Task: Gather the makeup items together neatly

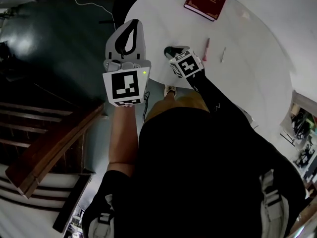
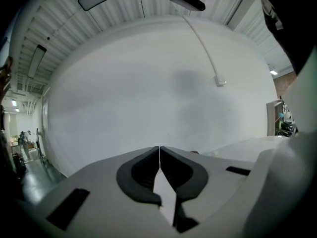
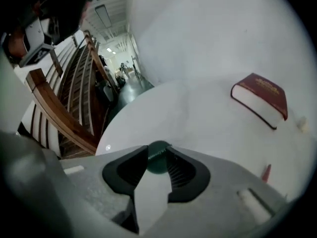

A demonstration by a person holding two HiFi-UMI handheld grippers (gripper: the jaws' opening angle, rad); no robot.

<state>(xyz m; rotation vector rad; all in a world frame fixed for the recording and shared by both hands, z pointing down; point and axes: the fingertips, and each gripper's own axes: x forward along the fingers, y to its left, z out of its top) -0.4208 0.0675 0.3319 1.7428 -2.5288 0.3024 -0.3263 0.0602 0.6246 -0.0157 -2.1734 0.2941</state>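
A dark green round item (image 1: 169, 49) (image 3: 158, 165) is clamped between the tips of my right gripper (image 1: 172, 52) (image 3: 158, 151), just over the near edge of the white round table (image 1: 257, 83). On the table lie a thin pink stick (image 1: 206, 48) (image 3: 266, 172) and, to its right, a slim pale stick (image 1: 223, 54). My left gripper (image 1: 134, 24) (image 2: 159, 148) hovers left of the table, beyond its edge, with its jaws together and nothing between them. In the left gripper view it faces a bare white wall.
A red book (image 1: 206, 0) (image 3: 261, 98) lies at the table's far side. Wooden stair rails (image 1: 54, 148) and a dark floor are to the left. The person's black-clad body fills the lower middle of the head view.
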